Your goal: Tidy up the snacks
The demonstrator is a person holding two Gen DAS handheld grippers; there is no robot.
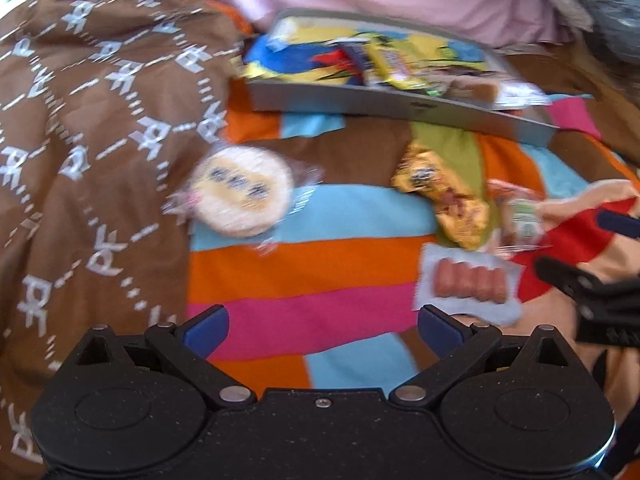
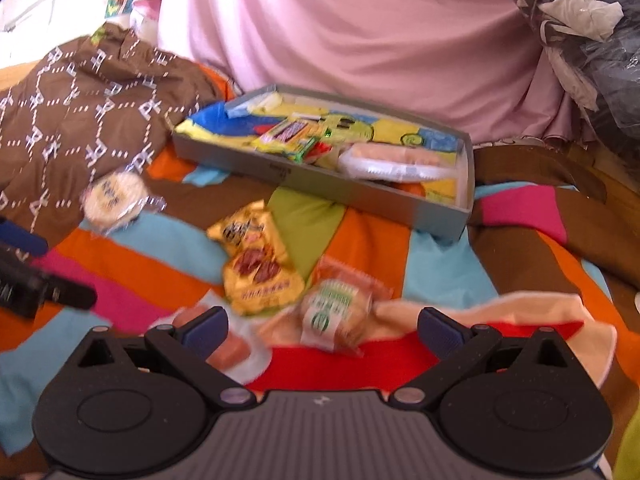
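A grey shallow box (image 1: 400, 108) (image 2: 400, 200) holds several snack packets and lies on a striped bedspread. Loose on the spread are a round rice cracker in clear wrap (image 1: 242, 192) (image 2: 114, 196), a yellow snack bag (image 1: 444, 192) (image 2: 258, 260), a green-labelled wrapped bun (image 1: 520, 216) (image 2: 336, 316) and a sausage pack (image 1: 468, 284) (image 2: 232, 350). My left gripper (image 1: 322, 326) is open above the pink stripe, with the sausage pack just past its right finger. My right gripper (image 2: 320, 330) is open, the bun lying between its fingers.
A brown patterned quilt (image 1: 80, 140) (image 2: 80, 120) is bunched at the left. A pink sheet (image 2: 360, 40) rises behind the box. Dark plastic bags (image 2: 600, 40) sit at the far right. A red and cream cloth (image 2: 500, 320) lies under the bun.
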